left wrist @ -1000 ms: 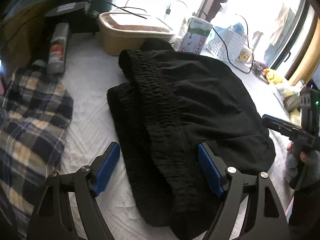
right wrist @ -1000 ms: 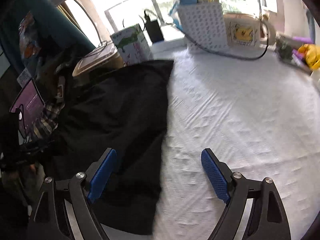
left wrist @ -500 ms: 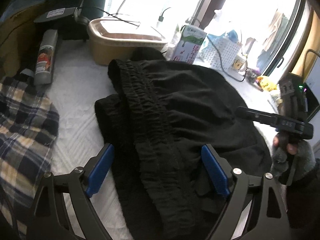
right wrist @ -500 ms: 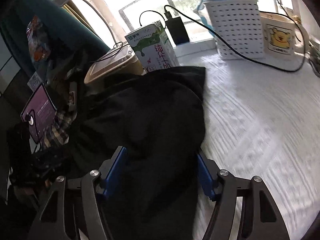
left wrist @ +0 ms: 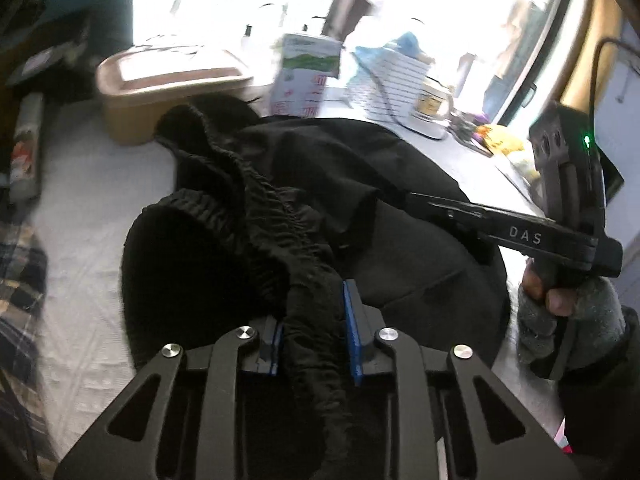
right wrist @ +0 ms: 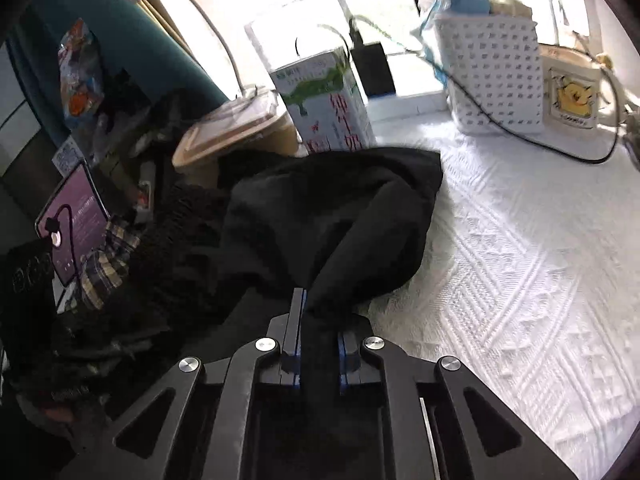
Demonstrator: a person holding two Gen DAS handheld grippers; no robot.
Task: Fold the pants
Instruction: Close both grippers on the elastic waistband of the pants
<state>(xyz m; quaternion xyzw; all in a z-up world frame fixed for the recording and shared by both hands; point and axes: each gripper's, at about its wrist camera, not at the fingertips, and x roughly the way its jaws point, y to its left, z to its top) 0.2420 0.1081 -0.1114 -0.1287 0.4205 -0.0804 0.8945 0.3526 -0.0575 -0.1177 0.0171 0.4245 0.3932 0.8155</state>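
Note:
Black pants point(left wrist: 352, 184) lie folded on the white bedspread point(left wrist: 80, 240), elastic waistband point(left wrist: 272, 216) toward the left. My left gripper point(left wrist: 312, 328) is shut on the bunched waistband at its near end. My right gripper point(right wrist: 318, 320) is shut on the black fabric point(right wrist: 332, 216) at the pants' near right edge and lifts it in a ridge. The right gripper also shows in the left wrist view point(left wrist: 404, 198), reaching into the pants from the right, its tips hidden in the cloth.
A tan lidded bin point(left wrist: 168, 92), a milk carton point(right wrist: 324, 108), a white perforated basket point(right wrist: 492, 76) with a black cable and a mug point(right wrist: 572, 96) stand along the window side. A plaid garment point(left wrist: 20, 280) lies at the left. A tablet point(right wrist: 72, 224) leans at the far left.
Both grippers went from open to shut. The left closed on the waistband, the right on the pants' edge, and the fabric now rises bunched at both grips.

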